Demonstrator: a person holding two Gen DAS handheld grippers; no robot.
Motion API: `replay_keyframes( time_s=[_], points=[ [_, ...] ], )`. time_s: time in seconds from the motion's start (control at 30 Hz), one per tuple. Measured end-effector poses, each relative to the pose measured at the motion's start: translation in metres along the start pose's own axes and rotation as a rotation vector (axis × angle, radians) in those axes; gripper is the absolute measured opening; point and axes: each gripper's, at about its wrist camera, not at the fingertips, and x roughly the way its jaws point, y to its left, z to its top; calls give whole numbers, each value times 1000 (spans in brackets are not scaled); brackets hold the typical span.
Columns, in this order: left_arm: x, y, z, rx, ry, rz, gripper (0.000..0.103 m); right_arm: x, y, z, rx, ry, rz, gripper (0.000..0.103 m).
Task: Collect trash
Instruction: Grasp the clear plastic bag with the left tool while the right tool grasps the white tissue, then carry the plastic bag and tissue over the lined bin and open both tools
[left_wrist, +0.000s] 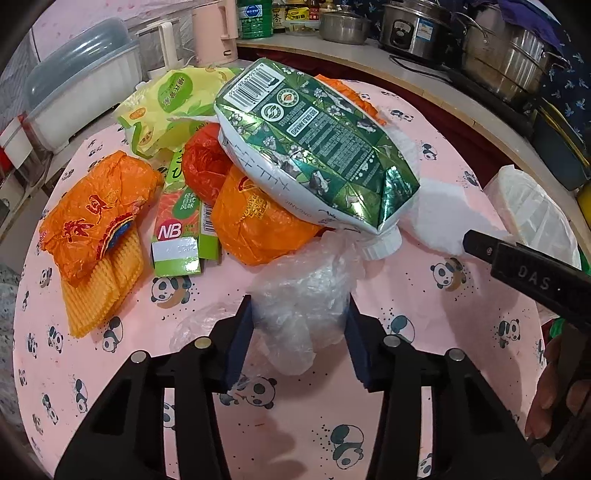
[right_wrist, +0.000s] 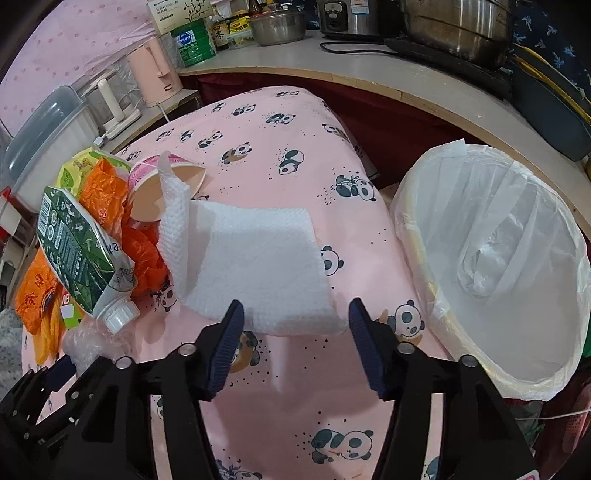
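**Two grippers working at a trash heap on a panda-print table**

The left gripper (left_wrist: 300, 328) is pointing steeply down at the near side of the heap, and its two blue pads are pressing on either side of a crumpled clear plastic wrap (left_wrist: 306, 295), pinching it where it is lying on the pink panda-print tablecloth (left_wrist: 295, 435). Just behind the wrap, a green-and-white drink pouch (left_wrist: 317, 147) is lying tilted on top of the pile, its white screw cap (left_wrist: 382, 246) pointing toward the near edge of the table and almost touching the wrap. Under the pouch an orange wrapper (left_wrist: 258, 229) and a red bag (left_wrist: 207, 158) are sitting; left of them a green-and-pink carton (left_wrist: 181, 229) is lying flat, and further toward the left edge another orange wrapper (left_wrist: 92, 214) is resting on a yellow corrugated sheet (left_wrist: 99, 291). A yellow-green bag (left_wrist: 173, 107) is lying at the far left side of the heap.

The right gripper (right_wrist: 295, 328) is hanging half spread over the near edge of a white paper towel (right_wrist: 258, 258); its pads are standing on either side of the towel's border without visibly pressing it. The towel is lying flat near the table's middle, its left part folding up against a tipped pink paper cup (right_wrist: 166, 184). Off the table's right edge, a bin lined with a white bag (right_wrist: 498, 258) is gaping open.
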Motion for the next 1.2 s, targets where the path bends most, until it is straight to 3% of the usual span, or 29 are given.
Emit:
replay_keyframes(
  time_s=[0.07, 0.13, 0.2, 0.53, 0.8, 1.0, 1.2],
  points=[
    [-4, -1, -1, 2, -5, 2, 43, 3, 0, -1, -5, 9, 2, 32],
    [-9, -2, -1, 6, -12, 3, 43, 0, -1, -2, -4, 3, 13, 11],
    [-16, -3, -2, 6, -20, 1, 43, -6, -4, -3, 4, -8, 33, 6],
    [-61, -27, -5, 49, -89, -26, 43, -83, -25, 0, 22, -182, 5, 3],
    [-99, -69, -2, 127, -173, -80, 43, -141, -69, 2, 78, -308, -50, 3],
    [-117, -114, 8, 192, -209, -137, 43, -165, -115, 1, 146, -356, -103, 3],
    [-117, -156, 17, 254, -211, -177, 43, -163, -154, 5, 204, -348, -115, 3]
  ],
)
